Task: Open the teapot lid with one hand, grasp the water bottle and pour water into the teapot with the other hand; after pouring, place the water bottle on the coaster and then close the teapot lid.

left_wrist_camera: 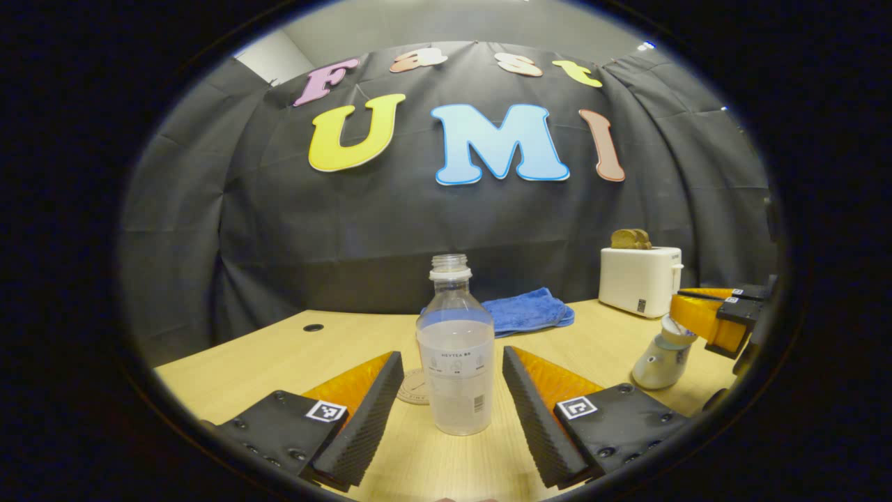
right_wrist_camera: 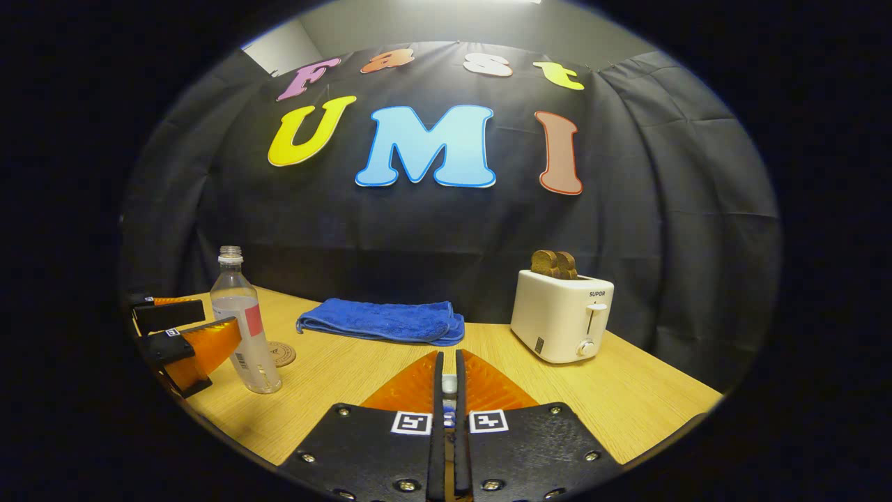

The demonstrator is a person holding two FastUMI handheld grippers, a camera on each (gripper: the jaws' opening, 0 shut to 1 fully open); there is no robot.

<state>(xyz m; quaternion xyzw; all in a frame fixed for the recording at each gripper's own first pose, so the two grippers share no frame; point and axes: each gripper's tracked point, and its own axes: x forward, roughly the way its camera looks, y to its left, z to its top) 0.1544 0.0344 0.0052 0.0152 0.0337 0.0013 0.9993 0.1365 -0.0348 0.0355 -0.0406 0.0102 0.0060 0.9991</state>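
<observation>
Far left, back of the bench: small round cable hole.

Front edge, left gripper view: left gripper spread wide, one finger on either side of the water bottle, clear gap on both sides, nothing held. Uncapped, upright, roughly half full of water, standing on the bench between those fingers. Just behind it and a little left, partly hidden: round coaster, flat on the bench, nothing on it.

Further back, toward the rear edge right of the bottle: folded blue towel, lying flat.

Right of the towel, back right corner: white toaster with two slices of bread sticking up from its slots.

Near the right edge, in front of the toaster: white teapot, upright. At its top, teapot lid, tilted; cannot tell whether lifted clear of the rim. Right gripper coming in from the right edge, tips at the lid.

Right gripper view: jaws almost fully closed, only a thin slit between the fingers, pinching a small white piece there, apparently the lid's knob.
</observation>
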